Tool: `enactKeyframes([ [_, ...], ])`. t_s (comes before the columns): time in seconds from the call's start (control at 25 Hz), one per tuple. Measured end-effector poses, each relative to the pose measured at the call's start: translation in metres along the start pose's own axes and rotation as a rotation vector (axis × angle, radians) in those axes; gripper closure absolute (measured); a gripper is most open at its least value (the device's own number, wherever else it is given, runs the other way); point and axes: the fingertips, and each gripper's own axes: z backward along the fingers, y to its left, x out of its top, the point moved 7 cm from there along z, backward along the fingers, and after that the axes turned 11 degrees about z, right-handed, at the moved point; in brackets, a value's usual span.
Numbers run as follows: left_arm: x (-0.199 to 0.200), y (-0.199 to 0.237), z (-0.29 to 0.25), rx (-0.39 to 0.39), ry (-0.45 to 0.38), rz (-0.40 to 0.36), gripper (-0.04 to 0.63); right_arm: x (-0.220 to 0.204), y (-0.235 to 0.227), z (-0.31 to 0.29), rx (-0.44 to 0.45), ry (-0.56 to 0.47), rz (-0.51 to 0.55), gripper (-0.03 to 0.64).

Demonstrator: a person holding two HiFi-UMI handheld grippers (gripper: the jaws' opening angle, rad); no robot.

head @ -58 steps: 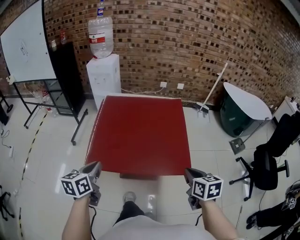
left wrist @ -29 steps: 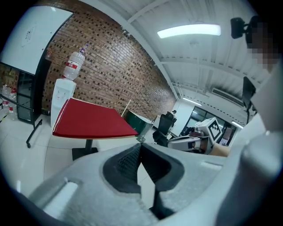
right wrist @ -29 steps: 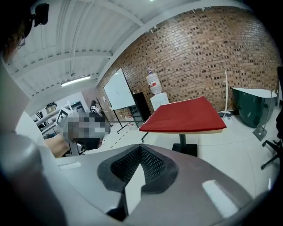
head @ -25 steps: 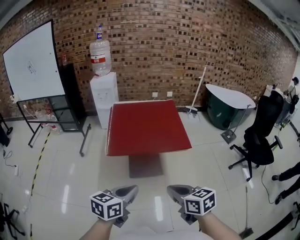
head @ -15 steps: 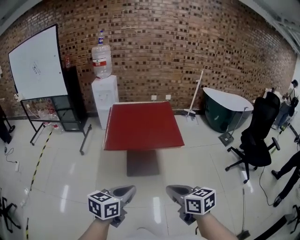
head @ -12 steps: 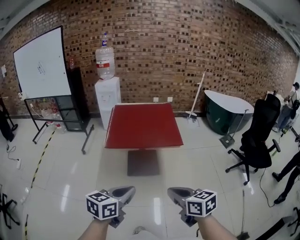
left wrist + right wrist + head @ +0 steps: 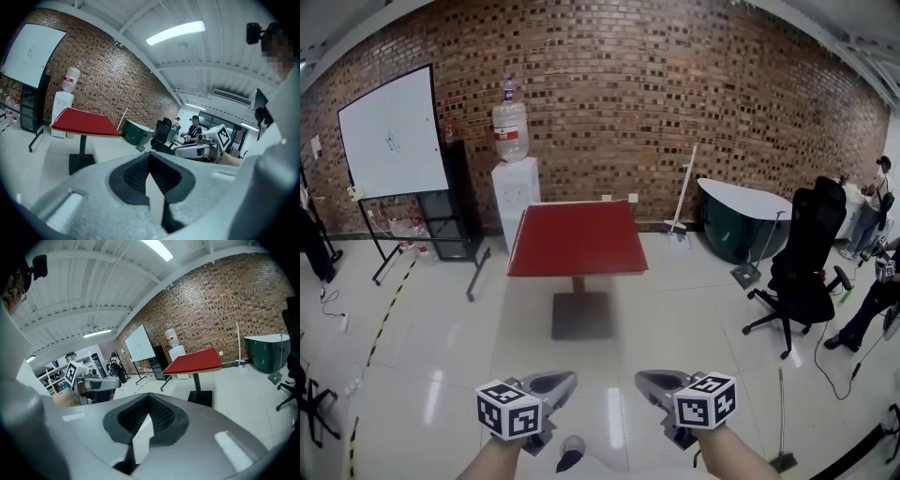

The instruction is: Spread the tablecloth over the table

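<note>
The red tablecloth [image 7: 577,239] lies flat over the pedestal table, far ahead in the middle of the room. It also shows as a red top in the left gripper view [image 7: 84,123] and the right gripper view [image 7: 197,362]. My left gripper [image 7: 566,379] and right gripper [image 7: 646,380] hang side by side at the bottom of the head view, well short of the table. Both are shut with nothing between the jaws [image 7: 150,165] [image 7: 148,420]. Neither touches the cloth.
A water dispenser [image 7: 515,187] stands behind the table, with a whiteboard [image 7: 394,131] on a stand at the left. At the right are a broom [image 7: 680,199], a dark green tub [image 7: 741,220], a black office chair [image 7: 802,258] and a person [image 7: 872,281]. Glossy white floor lies between me and the table.
The table has drawn away and looks smaller as the view backed off from it. Both grippers, wide apart at the table's near edge earlier, now sit close together, still shut.
</note>
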Motion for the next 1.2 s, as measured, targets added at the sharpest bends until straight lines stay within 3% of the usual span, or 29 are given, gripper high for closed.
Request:
enactKeyframes([
  [0.32,-0.021,-0.027,0.022,0.005,0.001,0.011,0.594,-0.008,0.025,0.025,0.005,-0.001,0.008,0.618],
  [1.2,-0.035,-0.023,0.048,0.029,-0.042,0.031,0.594,-0.019,0.046,0.018,0.011,0.010,0.011,0.618],
])
